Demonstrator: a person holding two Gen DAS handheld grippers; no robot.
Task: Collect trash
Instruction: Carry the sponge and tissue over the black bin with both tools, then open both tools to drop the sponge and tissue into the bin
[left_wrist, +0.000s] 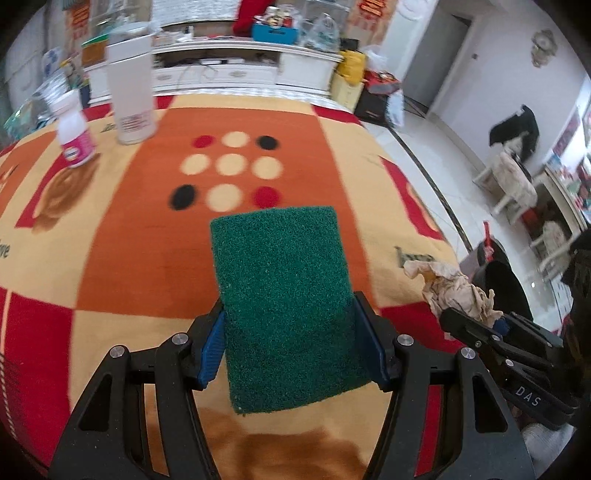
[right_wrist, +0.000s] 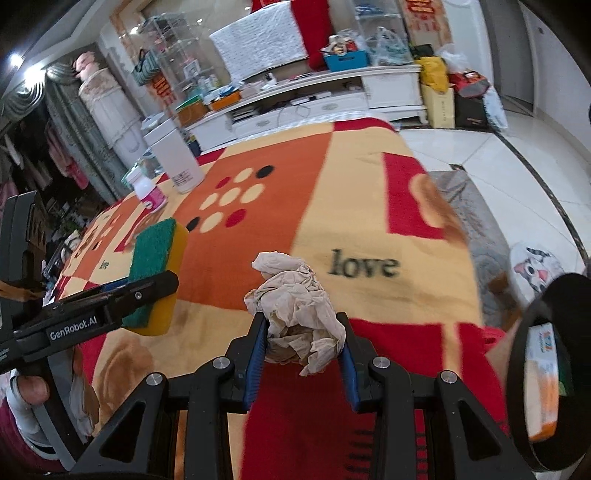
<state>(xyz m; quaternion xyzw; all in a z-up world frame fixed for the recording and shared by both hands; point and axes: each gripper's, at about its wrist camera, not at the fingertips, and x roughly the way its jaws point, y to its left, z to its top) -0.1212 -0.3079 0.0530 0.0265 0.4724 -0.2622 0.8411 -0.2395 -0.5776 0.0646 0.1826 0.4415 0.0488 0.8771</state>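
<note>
My left gripper (left_wrist: 290, 325) is shut on a green-and-yellow scouring sponge (left_wrist: 284, 295), held above the patterned blanket (left_wrist: 110, 258); the sponge also shows in the right wrist view (right_wrist: 155, 273). My right gripper (right_wrist: 303, 350) is shut on a crumpled, stained paper tissue (right_wrist: 295, 310), held above the blanket's red front part. The tissue (left_wrist: 450, 286) and the right gripper (left_wrist: 476, 325) show at the right of the left wrist view. A black bin (right_wrist: 546, 369) with an orange-and-white package inside sits at the right edge.
A tall white bottle (left_wrist: 131, 92) and a small pink-labelled bottle (left_wrist: 75, 133) stand at the blanket's far left. A white TV cabinet (left_wrist: 240, 62) with clutter lines the back. White tiled floor (left_wrist: 443, 177) lies to the right.
</note>
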